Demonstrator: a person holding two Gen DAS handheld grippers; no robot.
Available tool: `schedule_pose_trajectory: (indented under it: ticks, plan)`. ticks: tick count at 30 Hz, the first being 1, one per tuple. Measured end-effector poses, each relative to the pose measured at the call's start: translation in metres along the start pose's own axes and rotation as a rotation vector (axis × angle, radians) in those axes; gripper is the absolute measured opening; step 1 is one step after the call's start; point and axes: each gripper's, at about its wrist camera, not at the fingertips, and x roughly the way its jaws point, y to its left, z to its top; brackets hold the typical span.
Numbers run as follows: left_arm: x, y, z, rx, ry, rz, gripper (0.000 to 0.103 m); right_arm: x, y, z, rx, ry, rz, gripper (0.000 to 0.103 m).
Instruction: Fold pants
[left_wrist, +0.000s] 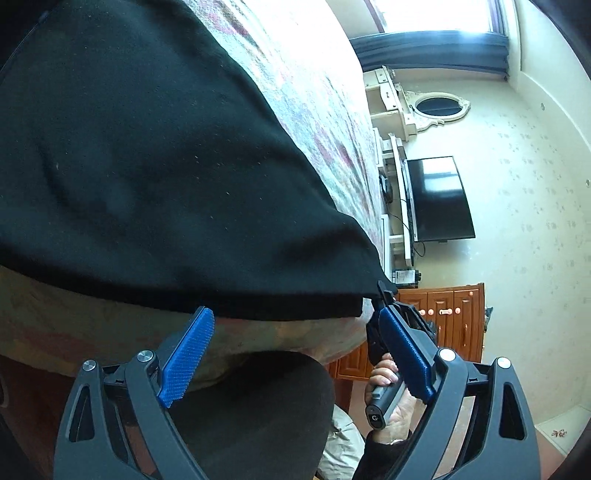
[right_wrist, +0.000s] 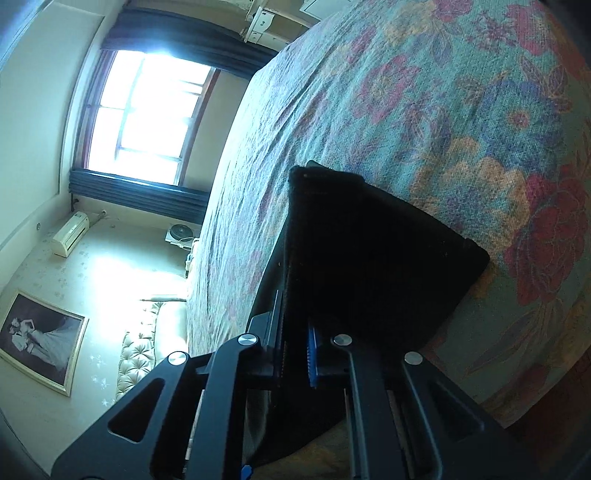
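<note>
The black pants (left_wrist: 155, 166) lie spread on a floral bedspread (left_wrist: 303, 96), and their near hem runs along the bed's edge. In the left wrist view my left gripper (left_wrist: 295, 321) stands open just short of that hem, with nothing between its blue pads (left_wrist: 192, 354). At the hem's right corner a hand (left_wrist: 384, 376) holds my right gripper (left_wrist: 384, 295), which pinches the cloth. In the right wrist view the right gripper (right_wrist: 295, 332) is shut on the pants (right_wrist: 369, 251), and the dark fabric covers its fingertips.
The bedspread (right_wrist: 424, 92) stretches far beyond the pants. Past the bed's foot are a wall TV (left_wrist: 439, 199), a wooden cabinet (left_wrist: 443, 317) and a mirrored dresser (left_wrist: 417, 107). A bright window (right_wrist: 147, 110) and a tufted headboard (right_wrist: 147, 350) lie on the other side.
</note>
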Motion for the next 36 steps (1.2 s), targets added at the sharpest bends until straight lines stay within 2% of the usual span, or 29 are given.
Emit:
schedule_pose_trajectory:
  ticks: [2,4,8,12,13,14,16,22,27,30,32,34,36]
  plan:
    - [0.001,-0.003,0.003,0.045,-0.008,0.023,0.089,-0.001,-0.003,0.001,0.02,0.004,0.013,0.009]
    - [0.003,-0.001,0.009,0.035,-0.036,0.056,0.089,-0.004,-0.005,0.002,0.023,0.007,0.014,0.009]
    - [0.008,0.004,0.012,-0.026,-0.08,0.044,0.089,-0.013,-0.011,0.002,0.024,0.009,0.014,0.009]
    - [0.01,0.002,0.012,-0.046,-0.093,0.029,0.089,-0.02,-0.018,0.003,0.029,0.006,0.008,0.009]
    - [0.01,0.002,0.012,-0.052,-0.091,0.029,0.088,-0.022,-0.02,0.003,0.028,0.007,0.007,0.009]
    - [0.009,0.001,0.011,-0.051,-0.088,0.031,0.076,-0.025,-0.022,0.002,0.026,0.006,0.003,0.009]
    - [0.011,-0.005,0.011,-0.021,-0.062,0.052,0.062,-0.032,-0.026,0.0,0.025,0.001,-0.009,0.009]
    - [0.015,-0.003,0.003,0.016,0.015,0.079,0.062,-0.047,-0.049,-0.01,0.043,-0.002,-0.066,0.008]
    - [0.019,-0.011,-0.001,0.083,0.074,0.06,0.062,-0.051,-0.077,-0.015,0.089,0.01,-0.083,0.008]
    - [0.008,-0.025,0.0,0.172,0.056,0.055,0.066,-0.07,-0.076,-0.011,0.067,-0.04,-0.137,0.019]
    - [-0.003,-0.036,0.005,0.263,0.011,0.085,0.073,-0.085,-0.075,-0.004,0.052,-0.082,-0.15,0.027]
    - [-0.014,-0.049,0.008,0.38,-0.068,0.13,0.077,-0.091,-0.075,0.0,0.049,-0.091,-0.154,0.05]
    - [-0.023,-0.057,0.014,0.473,-0.145,0.2,0.079,-0.094,-0.082,0.001,0.091,-0.103,-0.123,0.057]
